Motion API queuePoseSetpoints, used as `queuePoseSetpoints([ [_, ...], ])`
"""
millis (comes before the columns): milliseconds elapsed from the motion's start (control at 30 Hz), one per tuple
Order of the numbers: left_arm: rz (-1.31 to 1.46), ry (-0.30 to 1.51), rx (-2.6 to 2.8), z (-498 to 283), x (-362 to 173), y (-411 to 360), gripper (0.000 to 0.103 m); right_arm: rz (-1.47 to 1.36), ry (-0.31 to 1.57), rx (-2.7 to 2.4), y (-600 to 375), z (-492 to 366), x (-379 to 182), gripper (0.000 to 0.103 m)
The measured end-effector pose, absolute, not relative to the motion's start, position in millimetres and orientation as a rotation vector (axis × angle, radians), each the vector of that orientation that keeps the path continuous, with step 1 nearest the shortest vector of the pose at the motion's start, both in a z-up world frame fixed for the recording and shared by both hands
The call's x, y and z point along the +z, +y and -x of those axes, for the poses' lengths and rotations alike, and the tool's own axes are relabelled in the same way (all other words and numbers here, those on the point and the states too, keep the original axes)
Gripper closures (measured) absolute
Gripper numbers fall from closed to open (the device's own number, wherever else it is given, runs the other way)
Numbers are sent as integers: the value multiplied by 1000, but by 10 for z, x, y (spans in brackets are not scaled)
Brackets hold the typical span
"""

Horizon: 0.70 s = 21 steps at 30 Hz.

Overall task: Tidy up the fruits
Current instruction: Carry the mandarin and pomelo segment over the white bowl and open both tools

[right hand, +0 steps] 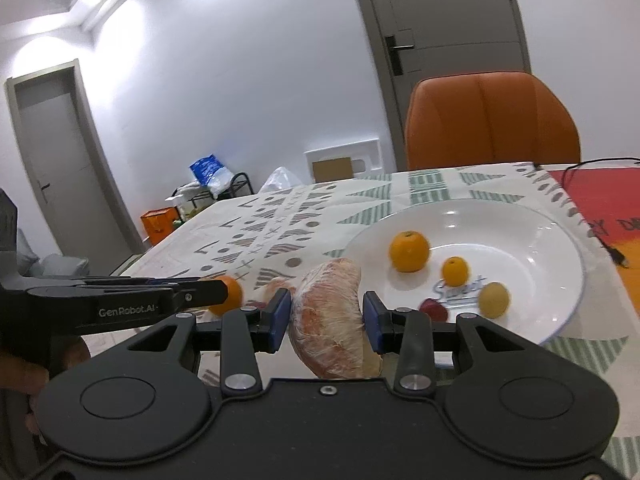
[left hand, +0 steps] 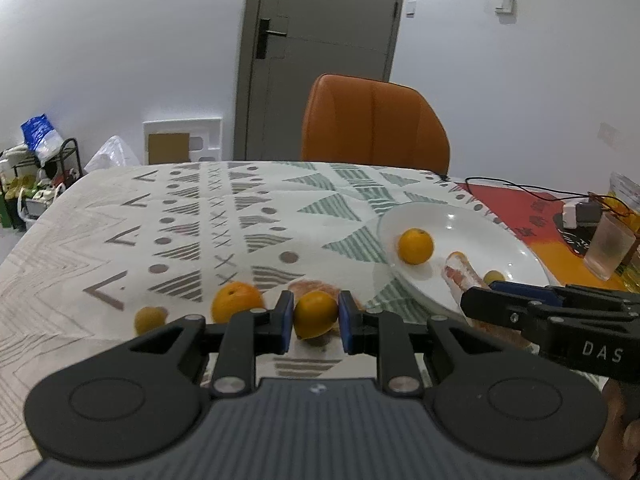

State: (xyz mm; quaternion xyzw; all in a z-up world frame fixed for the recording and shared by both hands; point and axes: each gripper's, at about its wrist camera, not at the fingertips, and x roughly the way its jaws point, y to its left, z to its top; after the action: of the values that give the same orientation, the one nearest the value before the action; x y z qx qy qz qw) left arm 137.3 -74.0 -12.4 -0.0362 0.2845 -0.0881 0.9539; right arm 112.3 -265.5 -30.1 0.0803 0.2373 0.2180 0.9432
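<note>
Fruits lie partly gathered: an orange (right hand: 409,251), a smaller orange fruit (right hand: 455,271), a yellowish fruit (right hand: 494,299) and a red one (right hand: 434,309) sit in the white plate (right hand: 560,240) toward the right side of the counter (left hand: 120,216). On the cloth by the near edge we see another orange (left hand: 236,301), a small yellow fruit (left hand: 149,319) and a peeled segment (left hand: 316,289).

Our left tool (left hand: 313,317) has its pads on both sides of a yellow-orange fruit (left hand: 315,315), seemingly gripping it. Our right tool (right hand: 326,317) holds a wrapped pomelo wedge (right hand: 330,316) near the plate's near-left rim, though a sliver of gap shows at the right pad.

We judge we are mid-transfer. Next, each piece needs carrying over the rim and releasing low onto bare plate, one tool at a time so they don't collide.
</note>
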Motion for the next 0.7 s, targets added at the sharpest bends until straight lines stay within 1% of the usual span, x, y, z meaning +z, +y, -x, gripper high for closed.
queuePoseSetpoints([
  [700, 21, 565, -246, -1605, -103, -1179, 81, -204, 467, 297, -3232, -1309, -315, 66],
])
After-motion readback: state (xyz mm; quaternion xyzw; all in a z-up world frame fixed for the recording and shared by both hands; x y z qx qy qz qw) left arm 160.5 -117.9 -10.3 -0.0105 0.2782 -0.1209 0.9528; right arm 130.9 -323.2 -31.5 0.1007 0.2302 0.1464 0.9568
